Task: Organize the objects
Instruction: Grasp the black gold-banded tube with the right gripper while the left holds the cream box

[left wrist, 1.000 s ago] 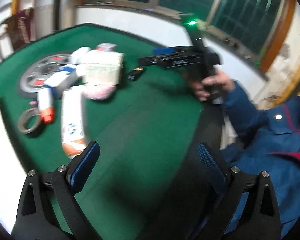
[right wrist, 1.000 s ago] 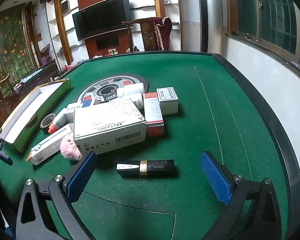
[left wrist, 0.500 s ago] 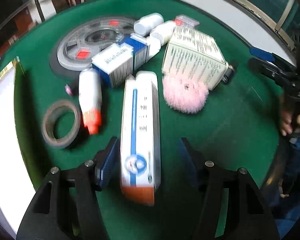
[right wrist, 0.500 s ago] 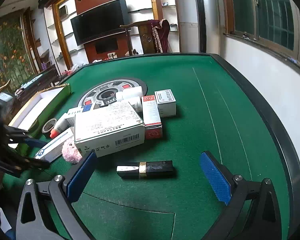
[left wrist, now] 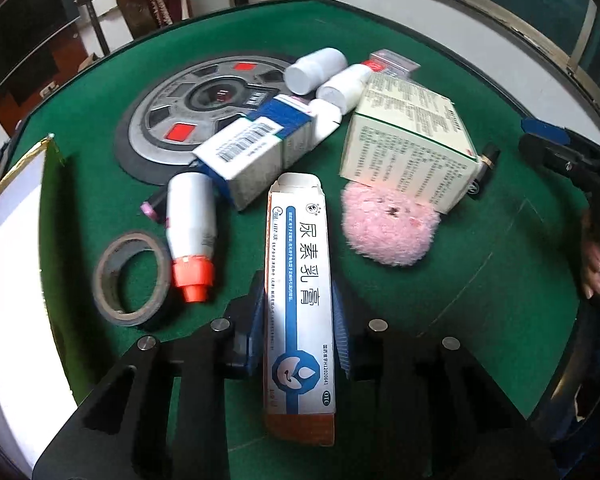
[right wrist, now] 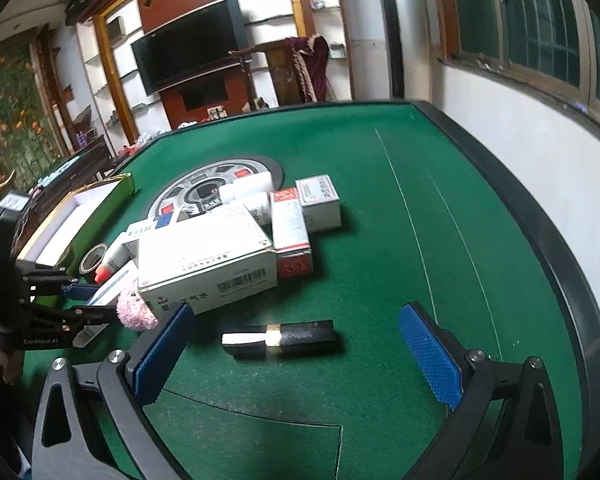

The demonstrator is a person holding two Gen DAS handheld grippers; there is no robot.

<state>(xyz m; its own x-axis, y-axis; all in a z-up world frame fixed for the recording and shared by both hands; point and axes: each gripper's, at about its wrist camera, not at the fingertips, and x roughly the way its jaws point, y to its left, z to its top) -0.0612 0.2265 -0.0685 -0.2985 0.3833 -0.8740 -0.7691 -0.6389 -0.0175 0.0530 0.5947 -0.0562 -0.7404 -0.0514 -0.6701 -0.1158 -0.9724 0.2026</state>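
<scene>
L tongs (left wrist: 298, 320) now closing round ointment box (left wrist: 298, 280).

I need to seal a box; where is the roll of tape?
In the left wrist view, the tape roll lies flat on the green felt at lower left, beside the orange-capped bottle.

Home living room; wall television (right wrist: 188, 54); shelves (right wrist: 324, 4); mahjong table (right wrist: 380, 168).

Dark television (right wrist: 188, 58) at eleven o'clock on a shelved wall; green-framed windows (right wrist: 540, 20) at two o'clock (white wall (right wrist: 520, 152) beneath).
</scene>
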